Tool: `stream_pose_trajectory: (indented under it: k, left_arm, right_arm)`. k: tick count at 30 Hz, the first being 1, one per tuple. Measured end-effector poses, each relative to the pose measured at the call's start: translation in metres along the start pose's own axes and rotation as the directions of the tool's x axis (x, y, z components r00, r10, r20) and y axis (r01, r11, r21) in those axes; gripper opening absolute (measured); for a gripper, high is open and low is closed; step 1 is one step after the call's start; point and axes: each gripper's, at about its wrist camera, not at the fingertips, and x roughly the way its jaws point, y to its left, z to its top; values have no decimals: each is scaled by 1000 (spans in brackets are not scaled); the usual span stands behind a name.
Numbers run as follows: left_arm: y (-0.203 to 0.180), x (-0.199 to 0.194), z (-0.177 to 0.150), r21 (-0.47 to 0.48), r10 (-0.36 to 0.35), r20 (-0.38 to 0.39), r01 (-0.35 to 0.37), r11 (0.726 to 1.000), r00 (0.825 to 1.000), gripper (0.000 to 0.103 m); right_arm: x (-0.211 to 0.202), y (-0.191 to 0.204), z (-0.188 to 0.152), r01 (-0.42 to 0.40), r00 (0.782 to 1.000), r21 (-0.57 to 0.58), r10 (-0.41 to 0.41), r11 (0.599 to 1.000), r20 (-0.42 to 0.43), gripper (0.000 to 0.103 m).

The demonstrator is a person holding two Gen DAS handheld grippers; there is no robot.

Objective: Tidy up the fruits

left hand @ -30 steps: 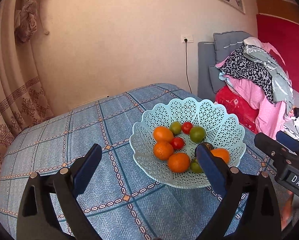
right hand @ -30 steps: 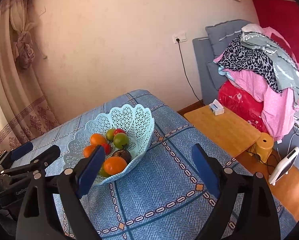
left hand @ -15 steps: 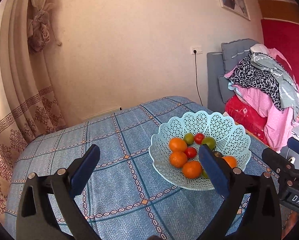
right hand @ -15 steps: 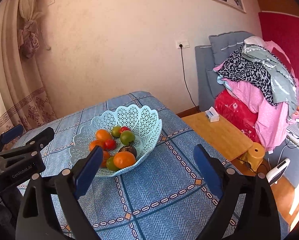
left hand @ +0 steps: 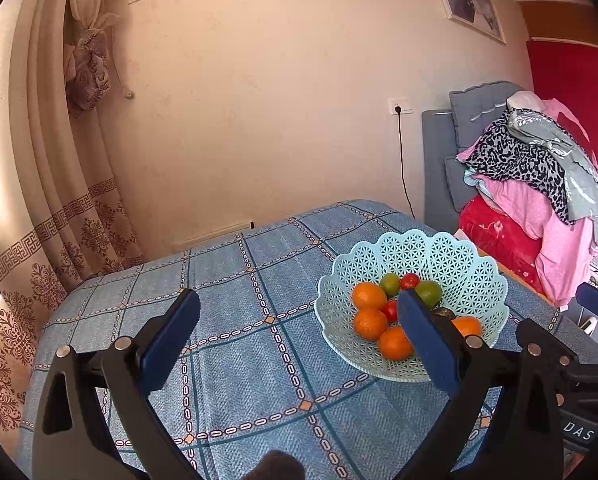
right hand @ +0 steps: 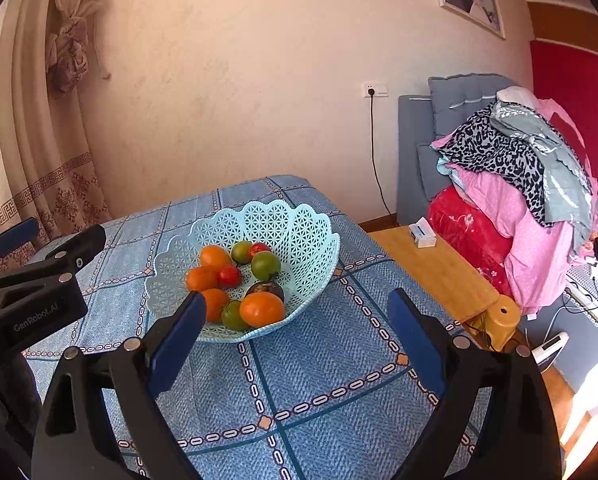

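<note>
Nearest to me, the left gripper [left hand: 297,330] hung above the blue patterned tablecloth [left hand: 235,344] with its two blue-padded fingers spread wide and nothing between them; its right-hand pad [left hand: 427,344] overlapped my view of the fruit without touching any of it that I could see. The right gripper [right hand: 295,332] was likewise spread apart and empty, held over the cloth just short of the basket, and from its camera I could see the left gripper's black body at the left edge of the frame. Just beyond both sets of fingers sat the pale blue lattice basket [right hand: 299,232], upright on the table, holding all the fruit. In it I counted four oranges, the closest one [right hand: 261,309] lying against a dark, almost black fruit [right hand: 268,289] and a small green one [right hand: 232,316]. Two small red tomatoes [right hand: 230,275] sat among them, and a bigger green fruit [right hand: 265,265] lay toward the far wall of the basket with another green one beside it. To the right of the table stood a lower wooden table [right hand: 431,268] with a small white box [right hand: 421,233] on it. Farther back, a heap of clothes [right hand: 515,184] was piled on a grey sofa, and a patterned curtain [left hand: 51,184] hung at the left against the beige wall.
</note>
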Motion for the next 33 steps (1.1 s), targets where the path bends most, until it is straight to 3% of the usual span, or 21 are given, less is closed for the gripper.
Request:
stream_pose_trajectory:
  k: [33]
  left_arm:
    - [-6, 14, -8, 36, 24, -37, -23, 999, 999, 100]
  right_arm:
    - [12, 11, -3, -8, 999, -44, 6, 999, -37, 91]
